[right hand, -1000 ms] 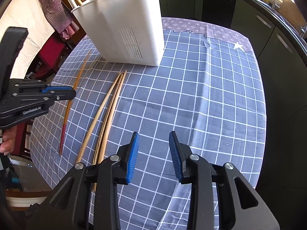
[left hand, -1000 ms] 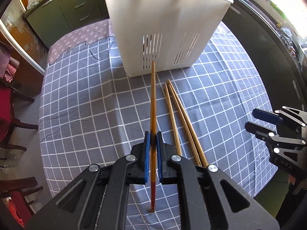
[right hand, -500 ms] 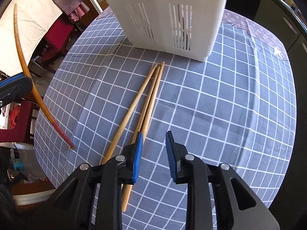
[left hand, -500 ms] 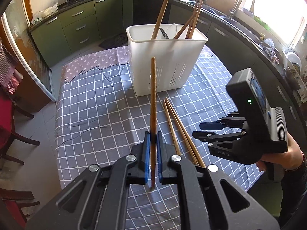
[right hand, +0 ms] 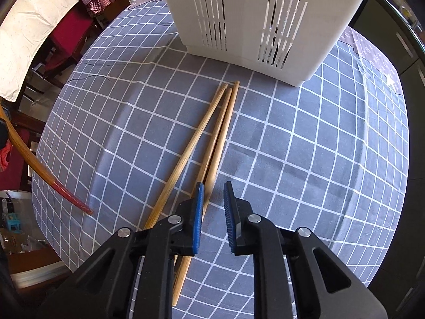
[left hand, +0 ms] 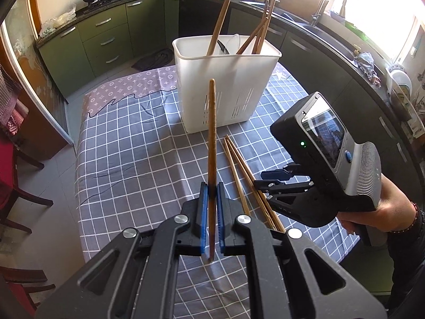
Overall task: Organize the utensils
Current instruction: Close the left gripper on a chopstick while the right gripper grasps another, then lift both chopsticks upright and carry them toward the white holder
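My left gripper (left hand: 211, 194) is shut on a long brown chopstick (left hand: 212, 133) with a red lower end, held up above the table and pointing at the white utensil holder (left hand: 225, 90). The holder has several wooden utensils standing in it. The held chopstick also shows at the left edge of the right wrist view (right hand: 32, 159). My right gripper (right hand: 213, 194) is open, low over three light wooden chopsticks (right hand: 212, 133) that lie on the checked cloth in front of the holder (right hand: 260, 13). One chopstick runs between its jaws. The right gripper also shows in the left wrist view (left hand: 279, 179).
The table has a grey checked cloth (left hand: 132, 146) with a purple patterned strip at the far end. Dark red chairs (left hand: 16, 186) stand to the left. Green kitchen cabinets (left hand: 106, 37) and a counter with a sink run behind and to the right.
My left gripper has lifted the red-ended chopstick higher off the table. My right gripper has come down and forward over the three lying chopsticks, its jaws narrower than a second ago.
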The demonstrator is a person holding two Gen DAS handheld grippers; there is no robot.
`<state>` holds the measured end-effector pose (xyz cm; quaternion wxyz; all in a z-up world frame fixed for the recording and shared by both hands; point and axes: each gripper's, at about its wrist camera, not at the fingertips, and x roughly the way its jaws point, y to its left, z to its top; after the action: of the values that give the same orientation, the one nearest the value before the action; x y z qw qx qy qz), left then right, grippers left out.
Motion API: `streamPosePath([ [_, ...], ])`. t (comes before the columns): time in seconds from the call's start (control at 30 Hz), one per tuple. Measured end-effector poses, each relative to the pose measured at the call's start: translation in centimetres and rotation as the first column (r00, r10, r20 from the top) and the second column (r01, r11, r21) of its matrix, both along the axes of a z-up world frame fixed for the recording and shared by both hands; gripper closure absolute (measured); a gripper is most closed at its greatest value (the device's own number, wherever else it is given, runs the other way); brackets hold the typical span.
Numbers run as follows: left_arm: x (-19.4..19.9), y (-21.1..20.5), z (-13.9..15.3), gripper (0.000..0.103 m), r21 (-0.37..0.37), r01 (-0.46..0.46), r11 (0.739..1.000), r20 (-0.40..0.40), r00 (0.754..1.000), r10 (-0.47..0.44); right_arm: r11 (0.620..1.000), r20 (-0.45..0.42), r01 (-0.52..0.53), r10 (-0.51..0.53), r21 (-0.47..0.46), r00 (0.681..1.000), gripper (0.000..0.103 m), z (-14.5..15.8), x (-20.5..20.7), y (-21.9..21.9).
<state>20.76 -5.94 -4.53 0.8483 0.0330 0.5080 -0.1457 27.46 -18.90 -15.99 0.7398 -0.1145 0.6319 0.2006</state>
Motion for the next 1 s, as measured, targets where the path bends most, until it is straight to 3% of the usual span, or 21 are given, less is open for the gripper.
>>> streamPosePath([
  [0.33,-0.1,0.1,-0.1,0.096,0.004,0.002,1.000,-0.002,1.000,-0.002,0.999,0.001,0.005,-0.005,-0.036,1.000,0.087,-1.0,0.7,2.5],
  [0.5,-0.1,0.0,-0.1,0.096,0.006,0.003,1.000,-0.004,1.000,-0.003,1.000,0.020,0.014,-0.013,-0.027,1.000,0.095,-1.2,1.0,2.5],
  [0.6,-0.1,0.1,-0.2,0.096,0.006,0.000,1.000,-0.005,1.000,0.000,1.000,0.036,0.026,-0.026,0.000,0.999,0.096,-0.9,1.1,1.6],
  [0.8,-0.2,0.1,-0.2,0.096,0.009,0.001,1.000,-0.005,1.000,-0.001,0.994,0.131,0.046,-0.058,0.096,0.990,0.096,3.1,-0.4,-0.8],
  [1.0,-0.3,0.0,-0.1,0.096,0.012,0.000,1.000,-0.003,1.000,0.000,0.979,0.287,0.041,-0.098,0.199,0.953,0.096,9.4,-4.0,-4.5],
])
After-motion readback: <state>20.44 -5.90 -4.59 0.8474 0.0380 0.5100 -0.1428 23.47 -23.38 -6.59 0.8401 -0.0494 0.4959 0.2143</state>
